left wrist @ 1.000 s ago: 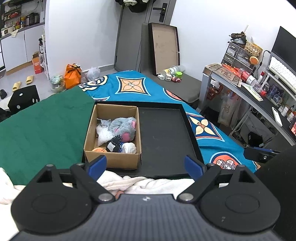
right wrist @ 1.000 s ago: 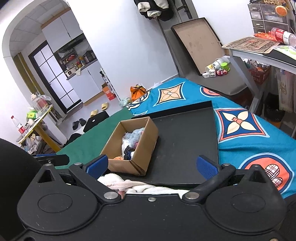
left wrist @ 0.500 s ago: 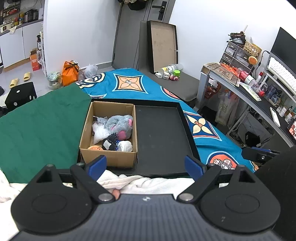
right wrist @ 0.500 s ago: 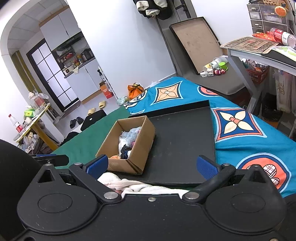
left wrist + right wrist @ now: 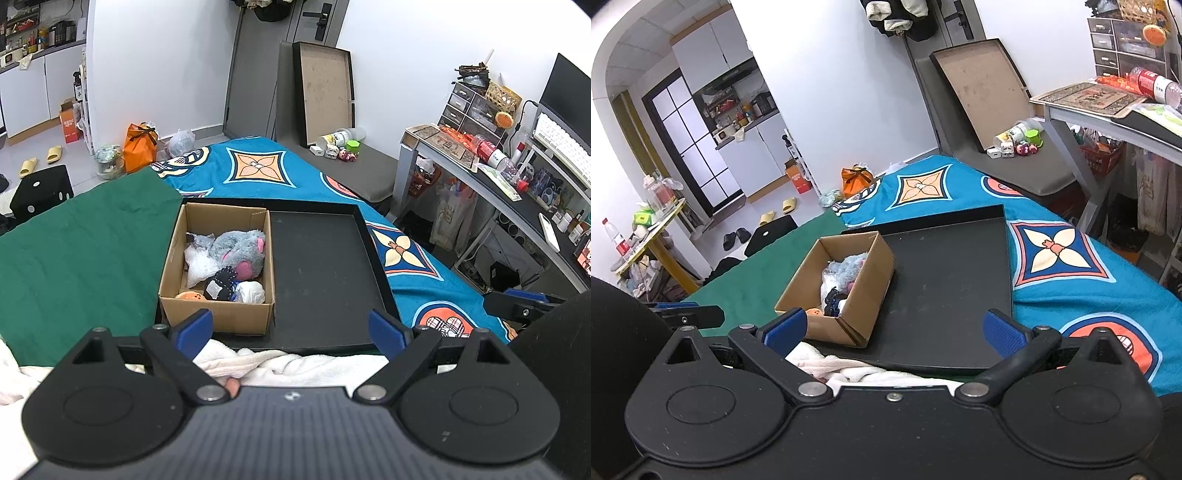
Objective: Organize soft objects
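Observation:
A cardboard box [image 5: 218,266] stands in the left part of a black tray [image 5: 325,273] on the bed. It holds a grey and pink plush toy [image 5: 242,253], a black soft toy [image 5: 221,284], a white bag [image 5: 199,264], a white bundle [image 5: 251,291] and an orange toy [image 5: 189,296]. The box [image 5: 857,295] and tray [image 5: 953,288] also show in the right wrist view. My left gripper [image 5: 290,328] is open and empty, held back from the tray's near edge. My right gripper [image 5: 892,328] is open and empty, likewise near the front edge.
A white towel [image 5: 280,363] lies just below both grippers. The tray sits on a blue patterned blanket [image 5: 258,170] with a green cloth [image 5: 74,251] to the left. A desk [image 5: 498,177] with clutter stands at the right. Bags and slippers lie on the floor beyond.
Both grippers have drawn back and risen slightly, so the box and tray look a little farther off. Both stay open and empty.

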A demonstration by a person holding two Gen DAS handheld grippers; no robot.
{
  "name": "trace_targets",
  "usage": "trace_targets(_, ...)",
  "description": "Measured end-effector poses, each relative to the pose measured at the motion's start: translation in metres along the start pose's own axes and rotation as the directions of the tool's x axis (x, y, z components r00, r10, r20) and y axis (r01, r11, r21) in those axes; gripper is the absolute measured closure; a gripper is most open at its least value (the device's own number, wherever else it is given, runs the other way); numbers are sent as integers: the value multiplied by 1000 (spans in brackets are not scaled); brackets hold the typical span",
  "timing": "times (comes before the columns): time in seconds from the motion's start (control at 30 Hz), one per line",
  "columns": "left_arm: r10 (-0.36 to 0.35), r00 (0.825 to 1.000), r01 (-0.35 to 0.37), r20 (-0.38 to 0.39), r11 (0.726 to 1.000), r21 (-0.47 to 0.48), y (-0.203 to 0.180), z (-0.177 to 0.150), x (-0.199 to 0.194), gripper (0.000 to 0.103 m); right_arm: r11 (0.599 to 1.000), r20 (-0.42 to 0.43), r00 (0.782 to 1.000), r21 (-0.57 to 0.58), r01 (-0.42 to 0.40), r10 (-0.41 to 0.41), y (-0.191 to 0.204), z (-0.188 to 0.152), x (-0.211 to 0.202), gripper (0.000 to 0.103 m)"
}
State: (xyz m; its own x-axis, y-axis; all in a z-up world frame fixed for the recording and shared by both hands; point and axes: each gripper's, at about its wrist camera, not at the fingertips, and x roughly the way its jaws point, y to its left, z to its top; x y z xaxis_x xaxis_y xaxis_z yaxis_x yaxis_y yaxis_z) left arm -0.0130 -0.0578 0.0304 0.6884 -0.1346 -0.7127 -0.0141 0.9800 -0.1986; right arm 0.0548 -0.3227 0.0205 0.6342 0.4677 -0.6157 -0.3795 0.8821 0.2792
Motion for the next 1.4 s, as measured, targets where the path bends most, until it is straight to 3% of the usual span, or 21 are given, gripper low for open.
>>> trace_targets(1.4, 9, 1000, -9, 7, 1000, 4, -1, -2, -2, 11, 1000, -1, 1000, -5, 6, -6, 1, 0, -1, 0)
